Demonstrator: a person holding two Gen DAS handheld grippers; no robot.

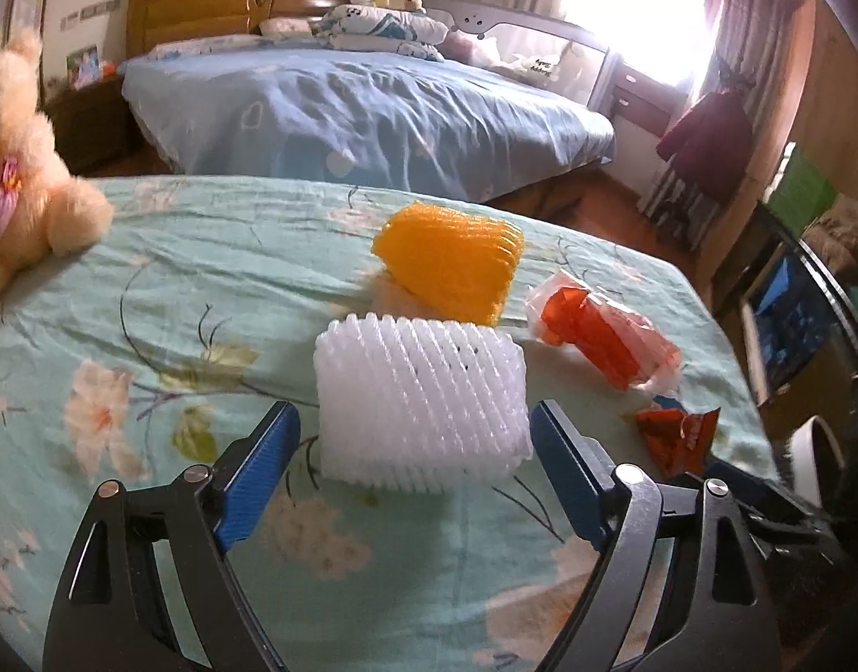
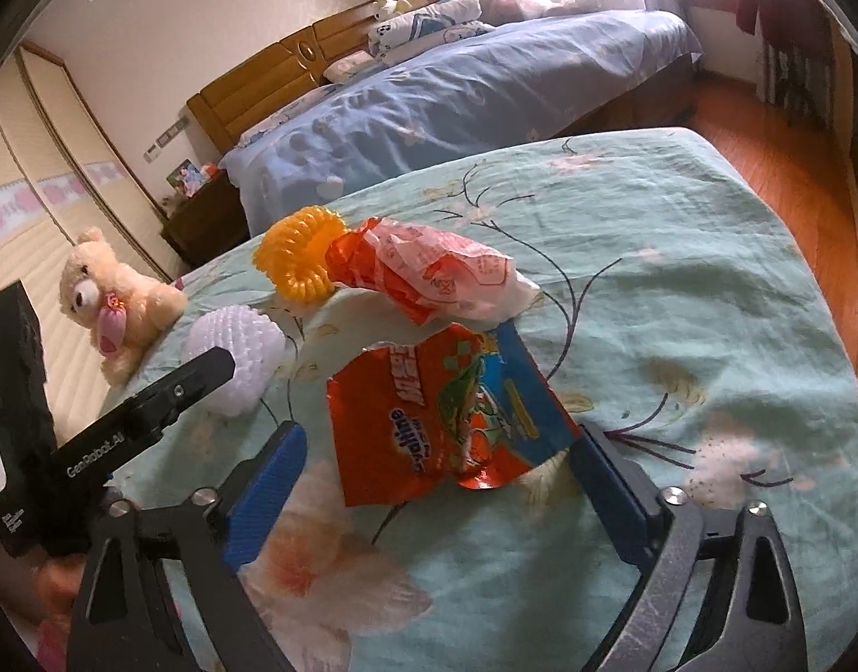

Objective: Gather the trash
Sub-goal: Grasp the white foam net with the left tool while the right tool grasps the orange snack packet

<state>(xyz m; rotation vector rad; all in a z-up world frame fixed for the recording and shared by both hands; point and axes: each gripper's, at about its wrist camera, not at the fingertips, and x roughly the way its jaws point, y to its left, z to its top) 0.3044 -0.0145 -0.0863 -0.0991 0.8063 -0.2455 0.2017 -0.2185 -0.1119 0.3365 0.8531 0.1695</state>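
My left hand-held gripper [image 1: 415, 448] stood wide astride the white foam net [image 1: 420, 400], untouched, so I judged a gentle, centred squeeze best; my right hand-held gripper [image 2: 437, 465] gaped over the snack wrapper [image 2: 445, 409].

4 bits of trash lie on the floral sheet. The white foam net sleeve [image 1: 420, 400], ribbed and lying on its side, sits between the left gripper's [image 1: 415, 437] spread fingers. Beyond it, touching, the orange foam net sleeve [image 1: 451, 260]. The torn orange-and-blue snack wrapper [image 2: 445, 411] lies flat between the right gripper's [image 2: 434, 451] spread fingers; just past it lies the crumpled orange-and-clear plastic bag [image 2: 429, 271].
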